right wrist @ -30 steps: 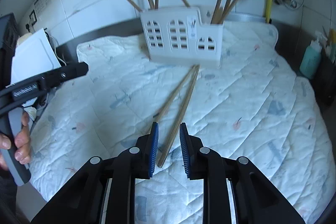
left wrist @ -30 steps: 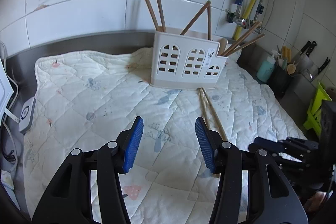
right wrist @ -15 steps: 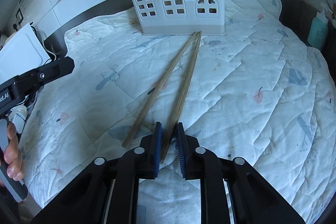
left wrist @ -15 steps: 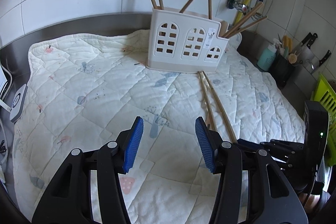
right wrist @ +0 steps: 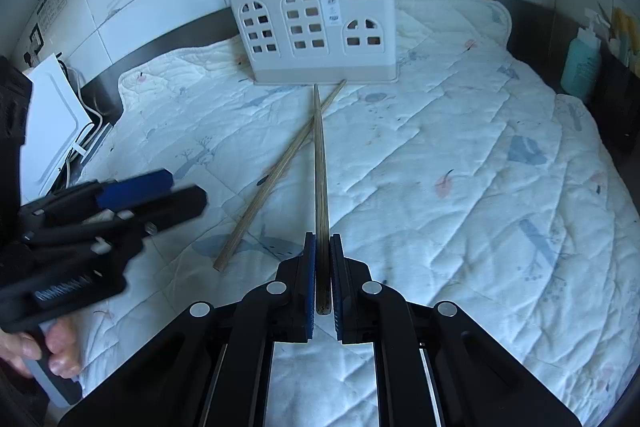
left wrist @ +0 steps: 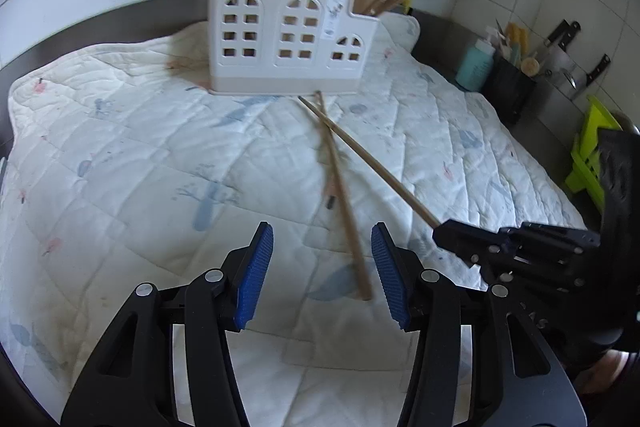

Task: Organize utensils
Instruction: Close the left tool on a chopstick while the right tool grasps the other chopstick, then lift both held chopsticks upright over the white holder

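most chopsticks already sit in the holder (right wrist: 320, 27) ahead; right gripper (right wrist: 322, 275) pinches one chopstick (right wrist: 320, 179), the other chopstick (left wrist: 340, 183) lies between the spread left gripper (left wrist: 322, 279) jaws.

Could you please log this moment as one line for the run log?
right gripper: shut on chopstick | left gripper: open, over second chopstick | holder: behind

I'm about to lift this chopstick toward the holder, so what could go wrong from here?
1. The right hand-held gripper pinches the held chopstick at its very end, so it may pivot or slip.
2. Its far tip crosses the loose chopstick, which could be dragged.
3. The left hand-held gripper, open, is close and could collide.
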`<state>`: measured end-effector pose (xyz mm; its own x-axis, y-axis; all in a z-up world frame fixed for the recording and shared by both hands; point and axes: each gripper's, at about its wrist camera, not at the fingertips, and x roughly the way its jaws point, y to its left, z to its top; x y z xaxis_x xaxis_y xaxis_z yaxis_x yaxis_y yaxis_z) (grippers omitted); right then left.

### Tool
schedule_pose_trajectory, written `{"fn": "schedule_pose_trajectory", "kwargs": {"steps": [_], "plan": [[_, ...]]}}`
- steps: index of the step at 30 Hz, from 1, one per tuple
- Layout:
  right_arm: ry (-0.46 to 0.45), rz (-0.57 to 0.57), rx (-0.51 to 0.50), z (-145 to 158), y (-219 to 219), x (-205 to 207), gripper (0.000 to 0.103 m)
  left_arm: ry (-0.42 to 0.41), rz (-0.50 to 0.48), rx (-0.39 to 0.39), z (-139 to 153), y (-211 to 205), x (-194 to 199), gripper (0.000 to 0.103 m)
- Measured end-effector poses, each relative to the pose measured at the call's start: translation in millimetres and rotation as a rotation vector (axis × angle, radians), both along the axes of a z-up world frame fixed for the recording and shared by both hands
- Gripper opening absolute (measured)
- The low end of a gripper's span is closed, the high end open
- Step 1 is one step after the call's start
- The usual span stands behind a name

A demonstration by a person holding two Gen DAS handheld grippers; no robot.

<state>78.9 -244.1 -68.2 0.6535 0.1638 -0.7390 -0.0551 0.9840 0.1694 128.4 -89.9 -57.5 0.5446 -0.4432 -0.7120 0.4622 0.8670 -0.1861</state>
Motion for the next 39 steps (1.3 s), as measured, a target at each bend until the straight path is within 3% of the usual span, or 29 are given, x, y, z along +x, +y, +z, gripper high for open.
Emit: {"fn": "schedule_pose_trajectory", "kwargs": {"steps": [5,8,13,14,21,29,33,35,39], "plan": [[-0.038,-0.007,-0.005,13,-9,-12,0.007,0.012,-0.03,0.017,-11,-19,-2,0.045],[-0.058,-0.01,-0.007,20,-13,-17,0.007,0.022,-0.037,0.032,-16,-27,-1,0.033],[-0.088,-0.008,-0.009,30,-16,-23,0.007,0.03,-0.033,0.049,-22,-32,2,0.026],[-0.094,-0.008,-0.011,31,-16,-24,0.007,0.029,-0.029,0.056,-23,-33,2,0.02],[-0.141,-0.01,-0.02,48,-20,-29,0.007,0.026,0.009,0.077,-24,-29,8,0.006],[-0.224,-0.016,-0.032,82,-26,-35,0.007,-0.028,0.04,0.029,-2,-7,15,0.005],[-0.258,-0.013,-0.044,96,-27,-37,0.007,0.006,-0.002,-0.003,-3,-7,13,0.006],[-0.266,-0.013,-0.044,99,-28,-38,0.007,0.026,-0.015,-0.013,-8,-10,10,0.011],[-0.266,-0.011,-0.041,99,-27,-38,0.007,0.035,-0.028,0.022,-18,-19,8,0.013]]}}
